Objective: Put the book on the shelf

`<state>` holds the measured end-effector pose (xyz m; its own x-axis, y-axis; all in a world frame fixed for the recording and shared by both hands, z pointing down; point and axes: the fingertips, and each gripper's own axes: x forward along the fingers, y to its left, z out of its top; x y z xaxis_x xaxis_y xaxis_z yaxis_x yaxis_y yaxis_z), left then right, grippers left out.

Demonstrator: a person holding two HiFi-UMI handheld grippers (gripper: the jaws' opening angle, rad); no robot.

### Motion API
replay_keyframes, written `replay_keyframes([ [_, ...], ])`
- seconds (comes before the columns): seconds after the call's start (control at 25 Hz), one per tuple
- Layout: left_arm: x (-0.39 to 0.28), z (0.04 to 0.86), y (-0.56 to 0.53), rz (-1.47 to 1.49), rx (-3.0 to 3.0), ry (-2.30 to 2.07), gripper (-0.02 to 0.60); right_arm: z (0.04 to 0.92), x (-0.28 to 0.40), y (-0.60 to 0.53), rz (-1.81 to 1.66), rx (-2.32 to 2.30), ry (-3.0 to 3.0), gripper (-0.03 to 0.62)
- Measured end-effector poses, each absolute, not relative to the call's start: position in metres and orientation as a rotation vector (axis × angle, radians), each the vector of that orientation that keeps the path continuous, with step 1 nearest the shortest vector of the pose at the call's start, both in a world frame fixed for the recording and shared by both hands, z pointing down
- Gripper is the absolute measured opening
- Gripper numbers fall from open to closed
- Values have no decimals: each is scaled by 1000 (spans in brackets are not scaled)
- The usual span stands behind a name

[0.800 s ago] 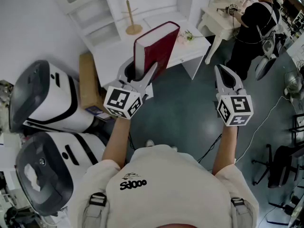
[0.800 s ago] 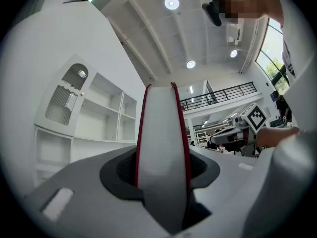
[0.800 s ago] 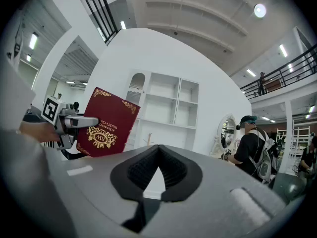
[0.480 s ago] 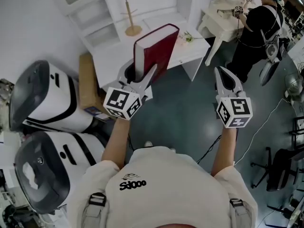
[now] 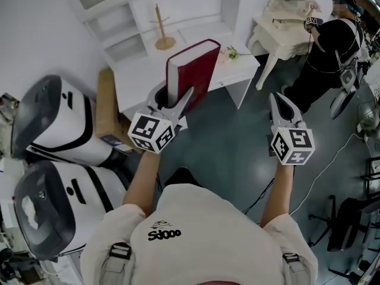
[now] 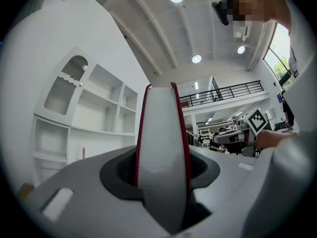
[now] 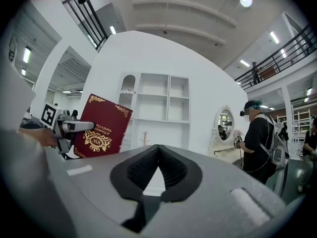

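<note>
Red book (image 5: 195, 70), upright, clamped in left hand-held gripper (image 5: 176, 98)

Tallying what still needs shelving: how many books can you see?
1: a red book, clamped upright in the left claw, before the white shelf. Others could be hidden out of view.

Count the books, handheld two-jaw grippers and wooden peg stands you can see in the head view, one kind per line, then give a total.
Books: 1, a dark red hardcover book
Grippers: 2, left gripper and right gripper
Stands: 1, a pale wooden peg stand
Total: 4
</note>
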<state>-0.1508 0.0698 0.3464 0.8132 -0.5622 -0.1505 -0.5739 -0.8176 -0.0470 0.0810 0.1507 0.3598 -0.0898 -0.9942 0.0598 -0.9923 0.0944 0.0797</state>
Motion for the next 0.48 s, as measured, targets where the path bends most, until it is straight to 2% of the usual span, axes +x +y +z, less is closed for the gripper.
replay_keyframes([
  [0.48,-112,351,-24,259,-2930,898,223,363,123,78,-25,2076,-2221,2],
])
